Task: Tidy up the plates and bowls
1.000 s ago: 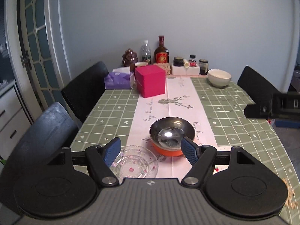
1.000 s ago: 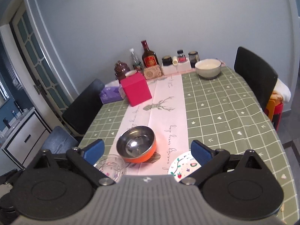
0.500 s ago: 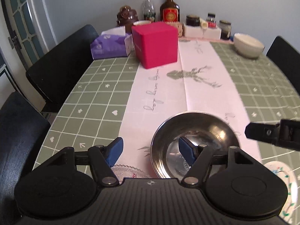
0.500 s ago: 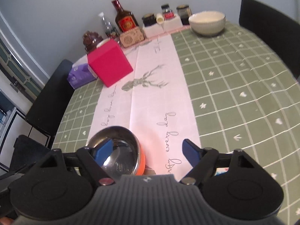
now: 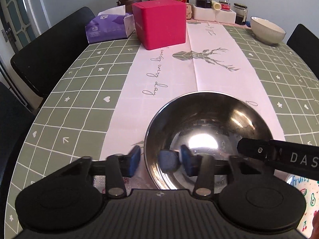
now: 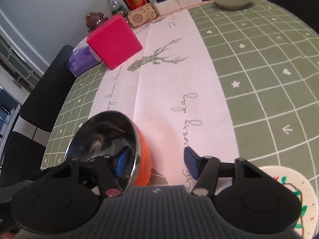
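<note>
A steel bowl (image 5: 207, 131) with an orange outside (image 6: 142, 159) sits on the pink runner near the table's front. My left gripper (image 5: 160, 160) straddles its left rim, one blue pad (image 5: 134, 160) outside and the other inside. The jaws are closing, with gaps still showing at the rim. My right gripper (image 6: 155, 162) straddles the right wall, its left pad (image 6: 121, 162) inside and its right pad (image 6: 190, 163) over the runner. It is closing too and does not touch the wall. A clear glass plate (image 5: 111, 181) lies under the left gripper. A painted white plate (image 6: 289, 189) lies front right.
A cream bowl (image 5: 267, 30) stands at the back right. A pink box (image 5: 161, 23) and a purple tissue pack (image 5: 107, 27) stand back left, with bottles and jars along the wall. Black chairs (image 5: 49, 47) flank the table's left side.
Both grippers have come down and forward onto the steel bowl. Their jaws have narrowed from wide apart to straddling opposite sides of its rim.
</note>
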